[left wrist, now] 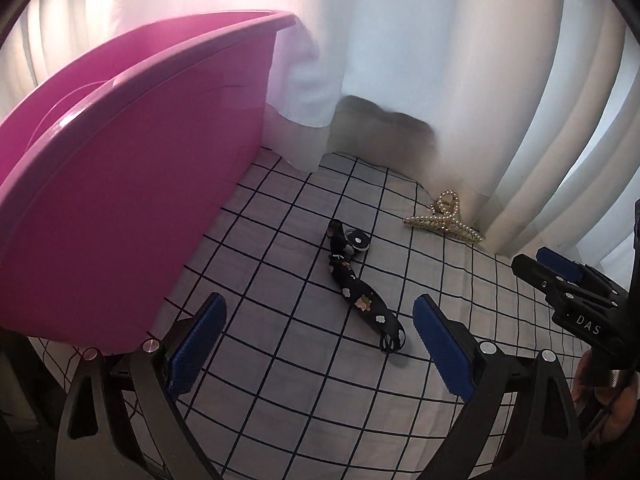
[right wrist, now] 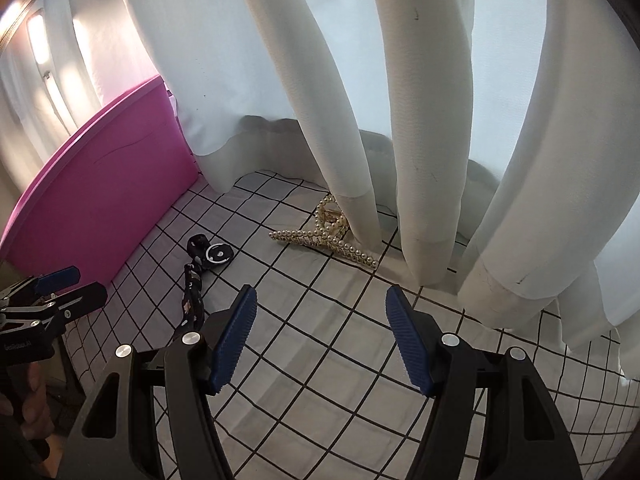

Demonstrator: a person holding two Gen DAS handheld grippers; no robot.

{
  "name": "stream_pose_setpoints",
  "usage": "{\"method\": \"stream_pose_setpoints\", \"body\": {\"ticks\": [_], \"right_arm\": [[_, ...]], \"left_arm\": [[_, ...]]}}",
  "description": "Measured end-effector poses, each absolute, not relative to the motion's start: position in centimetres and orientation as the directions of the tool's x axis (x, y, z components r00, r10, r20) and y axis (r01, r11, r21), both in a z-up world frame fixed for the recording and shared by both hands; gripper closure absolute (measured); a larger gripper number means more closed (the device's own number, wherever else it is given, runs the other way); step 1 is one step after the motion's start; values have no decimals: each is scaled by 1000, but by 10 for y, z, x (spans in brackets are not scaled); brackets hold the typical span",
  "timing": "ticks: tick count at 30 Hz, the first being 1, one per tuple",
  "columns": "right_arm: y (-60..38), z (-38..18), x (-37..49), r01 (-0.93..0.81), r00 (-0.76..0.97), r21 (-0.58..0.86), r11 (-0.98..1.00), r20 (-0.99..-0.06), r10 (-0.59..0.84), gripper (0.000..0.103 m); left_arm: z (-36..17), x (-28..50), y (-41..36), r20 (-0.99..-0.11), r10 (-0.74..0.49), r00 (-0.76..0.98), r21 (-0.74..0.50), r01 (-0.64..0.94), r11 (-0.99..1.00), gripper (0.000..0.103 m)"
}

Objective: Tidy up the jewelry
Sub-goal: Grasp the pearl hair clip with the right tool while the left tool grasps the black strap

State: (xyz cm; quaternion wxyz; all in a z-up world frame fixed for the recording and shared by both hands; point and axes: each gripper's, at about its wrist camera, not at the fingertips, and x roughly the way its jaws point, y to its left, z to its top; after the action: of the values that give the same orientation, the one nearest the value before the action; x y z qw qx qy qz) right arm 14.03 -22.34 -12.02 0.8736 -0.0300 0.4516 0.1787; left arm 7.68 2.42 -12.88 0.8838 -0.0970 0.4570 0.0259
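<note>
A black flowered watch (left wrist: 360, 292) lies stretched out on the checked cloth, its round dial (left wrist: 357, 241) at the far end; in the right wrist view the watch (right wrist: 196, 276) lies left of centre. A pearl hair claw (left wrist: 446, 218) rests against the curtain hem, and the same claw (right wrist: 328, 232) sits ahead in the right wrist view. My left gripper (left wrist: 318, 312) hangs open just above the watch strap, nothing between its blue pads. My right gripper (right wrist: 322, 302) is open over bare cloth, short of the claw. Each gripper shows at the other view's edge.
A pink plastic tub (left wrist: 120, 200) stands at the left, its wall close to the left finger. White curtains (right wrist: 420, 120) hang along the back and right, folds resting on the checked cloth (right wrist: 320, 380). A hand (right wrist: 32, 408) grips the left tool's handle.
</note>
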Motion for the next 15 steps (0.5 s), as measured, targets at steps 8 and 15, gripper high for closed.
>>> {"method": "stream_pose_setpoints", "body": {"ticks": [8, 15], "right_arm": [[-206, -157, 182, -417, 468, 62, 907, -841, 273, 39], [-195, -178, 208, -450, 449, 11, 893, -861, 238, 39]], "left_arm": [[-164, 107, 23, -837, -14, 547, -128, -170, 977, 10], [-180, 127, 20, -848, 0, 529, -109, -176, 978, 10]]}}
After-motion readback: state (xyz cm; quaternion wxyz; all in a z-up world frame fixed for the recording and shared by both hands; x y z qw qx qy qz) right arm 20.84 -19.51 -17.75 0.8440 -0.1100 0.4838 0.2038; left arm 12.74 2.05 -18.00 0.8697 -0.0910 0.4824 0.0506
